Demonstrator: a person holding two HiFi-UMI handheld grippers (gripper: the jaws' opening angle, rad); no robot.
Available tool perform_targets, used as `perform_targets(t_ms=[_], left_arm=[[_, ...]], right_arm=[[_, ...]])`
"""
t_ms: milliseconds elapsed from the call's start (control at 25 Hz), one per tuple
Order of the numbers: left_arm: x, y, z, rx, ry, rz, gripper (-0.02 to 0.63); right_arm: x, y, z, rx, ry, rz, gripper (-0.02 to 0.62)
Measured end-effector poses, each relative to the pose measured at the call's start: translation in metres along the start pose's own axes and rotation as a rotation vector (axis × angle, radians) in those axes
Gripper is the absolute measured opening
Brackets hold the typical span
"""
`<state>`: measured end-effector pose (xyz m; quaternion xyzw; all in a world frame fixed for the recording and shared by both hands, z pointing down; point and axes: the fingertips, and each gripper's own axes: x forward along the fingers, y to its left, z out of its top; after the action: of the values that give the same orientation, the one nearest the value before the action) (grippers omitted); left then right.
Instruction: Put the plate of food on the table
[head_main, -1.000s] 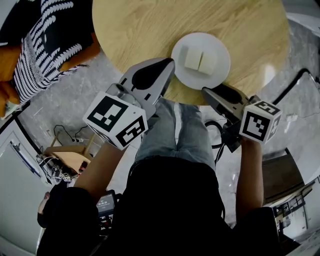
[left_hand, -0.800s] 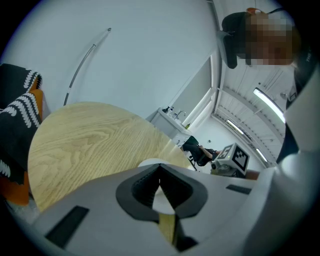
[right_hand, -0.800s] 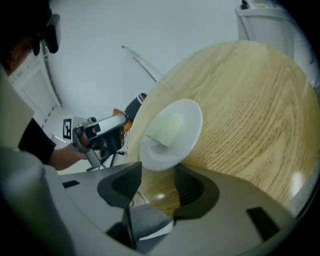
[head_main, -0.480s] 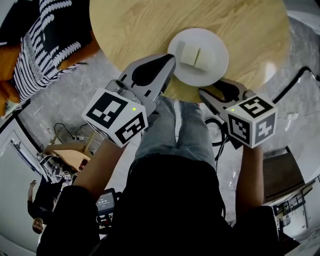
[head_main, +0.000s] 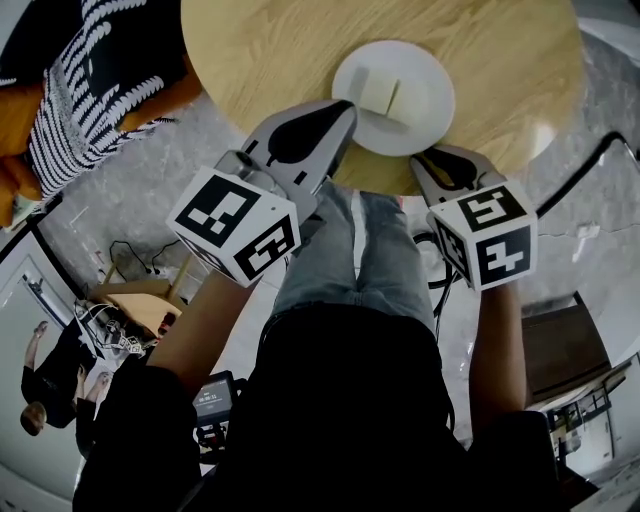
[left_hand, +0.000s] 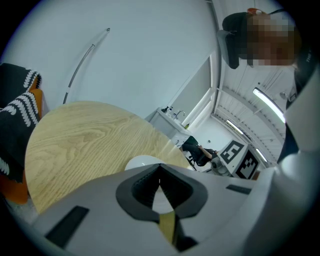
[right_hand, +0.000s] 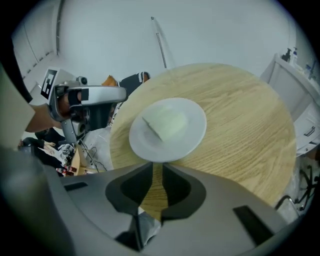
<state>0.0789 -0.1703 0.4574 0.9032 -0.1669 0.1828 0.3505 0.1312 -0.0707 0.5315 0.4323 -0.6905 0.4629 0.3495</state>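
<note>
Right tongs (right_hand: 157, 167) rolled and narrowed, empty (left tongs (left_hand: 159, 167) pinched together), plate (head_main: 437, 95) just beyond both.

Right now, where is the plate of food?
Head view, top centre: the plate sits on the table near its edge, just beyond and right of the left gripper.

Head view: overhead, steeply down, well above both jaw pairs. Left gripper view: low along own jaws, across round wooden table (left_hand: 75, 145) ahead. Right gripper view: steeper, white plate (right_hand: 192, 135) just ahead of jaw tips. Shared throughout: table, plate.
</note>
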Motion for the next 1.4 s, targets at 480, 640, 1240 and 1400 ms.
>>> perform_targets(t_ms=[480, 640, 1240, 1400], left_arm=[[-0.021, -0.008, 0.007, 0.019, -0.018, 0.006, 0.008], [-0.02, -0.012, 0.024, 0.056, -0.044, 0.011, 0.008], [-0.076, -0.075, 0.094, 0.137, -0.21, 0.029, 0.008], [-0.095, -0.095, 0.109, 0.196, -0.245, 0.046, 0.008]], right_arm=[[-0.005, -0.001, -0.004, -0.102, 0.01, -0.152, 0.009], [-0.021, -0.015, -0.001, -0.121, -0.016, -0.195, 0.009], [-0.099, 0.033, 0.05, -0.153, -0.279, -0.155, 0.009], [-0.127, 0.055, 0.074, -0.193, -0.394, -0.169, 0.009]])
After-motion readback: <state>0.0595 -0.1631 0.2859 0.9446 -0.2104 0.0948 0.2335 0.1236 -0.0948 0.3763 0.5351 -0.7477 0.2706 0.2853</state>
